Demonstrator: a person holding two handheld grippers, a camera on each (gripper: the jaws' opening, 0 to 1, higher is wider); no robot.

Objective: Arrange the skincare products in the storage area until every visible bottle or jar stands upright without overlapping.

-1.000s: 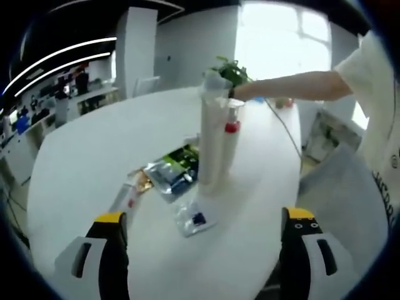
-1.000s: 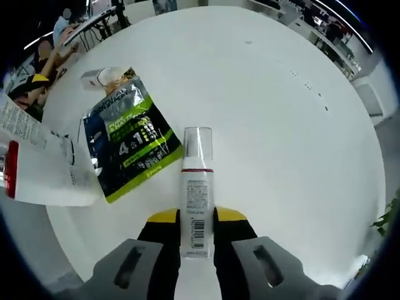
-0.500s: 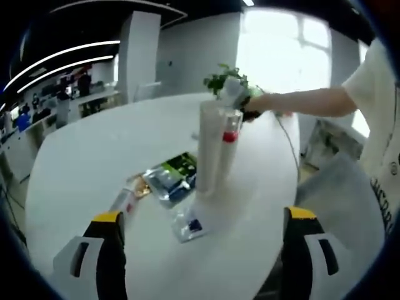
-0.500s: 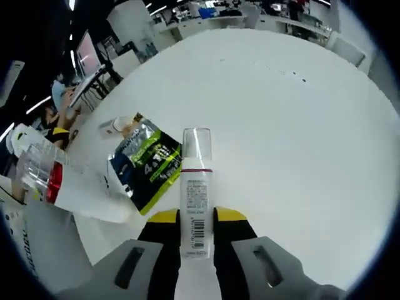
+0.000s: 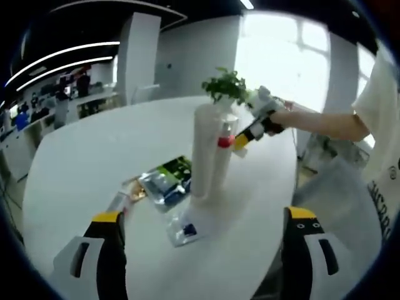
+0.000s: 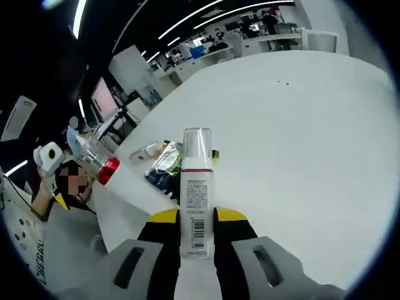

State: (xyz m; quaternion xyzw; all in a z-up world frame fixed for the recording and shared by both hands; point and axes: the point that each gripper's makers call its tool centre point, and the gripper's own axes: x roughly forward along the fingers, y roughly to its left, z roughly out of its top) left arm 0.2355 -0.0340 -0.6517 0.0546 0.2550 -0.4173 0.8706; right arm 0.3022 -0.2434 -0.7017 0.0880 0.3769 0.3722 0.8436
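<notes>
Spray bottle (image 6: pixel 196 187) is clamped in the right gripper (image 6: pixel 196 219) — left gripper (image 5: pixel 203 250) gaping, empty; the tall tube (image 5: pixel 203 153) at twelve o'clock could be toppled.

The right gripper (image 6: pixel 197 219) grips a slim white bottle (image 6: pixel 195 200) with a clear cap between its yellow-tipped jaws, lifted above the white table (image 6: pixel 300 144). Beyond it lie a green sachet (image 6: pixel 164 164) and a small tube (image 6: pixel 145 151); a red-banded bottle (image 6: pixel 103 167) shows at left.

Sachet (image 5: pixel 182 229) print blurred; bottle (image 6: pixel 195 200) base hidden.
</notes>
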